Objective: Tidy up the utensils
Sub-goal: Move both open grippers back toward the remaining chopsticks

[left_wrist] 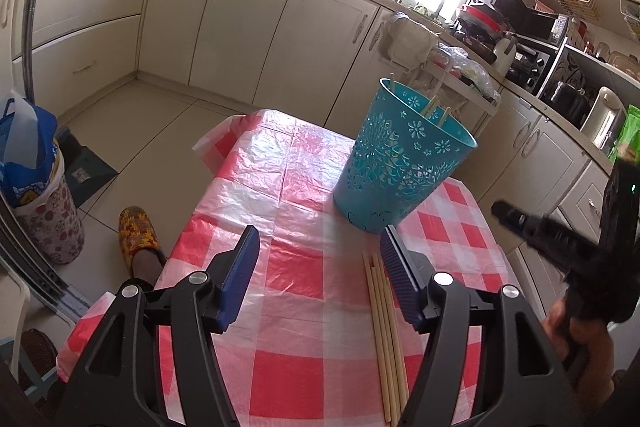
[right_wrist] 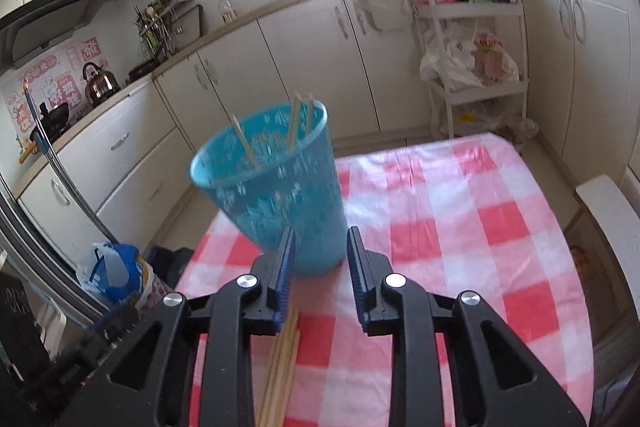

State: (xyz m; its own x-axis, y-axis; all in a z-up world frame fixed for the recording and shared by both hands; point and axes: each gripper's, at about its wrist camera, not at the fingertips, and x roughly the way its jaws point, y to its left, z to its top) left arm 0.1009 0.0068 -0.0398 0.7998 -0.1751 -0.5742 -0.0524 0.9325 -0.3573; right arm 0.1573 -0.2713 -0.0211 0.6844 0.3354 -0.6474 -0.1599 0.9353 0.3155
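1. The left wrist view showed the left gripper [left_wrist: 318, 247] spread wide and empty over the checked tablecloth [left_wrist: 288, 155], loose chopsticks [left_wrist: 384, 327] lying just inside its right finger.
2. It alone caught the right gripper [left_wrist: 516, 219] from outside, blurred.
3. The right wrist view showed that gripper's jaws parted, empty, before the teal basket [right_wrist: 276, 195] holding upright chopsticks [right_wrist: 294, 123].

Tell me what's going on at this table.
A person with a gripper in each hand is sorting chopsticks into a teal basket on the checked tablecloth. A few sticks already stand in it. A bundle of chopsticks lies on the cloth near the person. The left gripper is open and empty beside the bundle. The right gripper is open, holding nothing.
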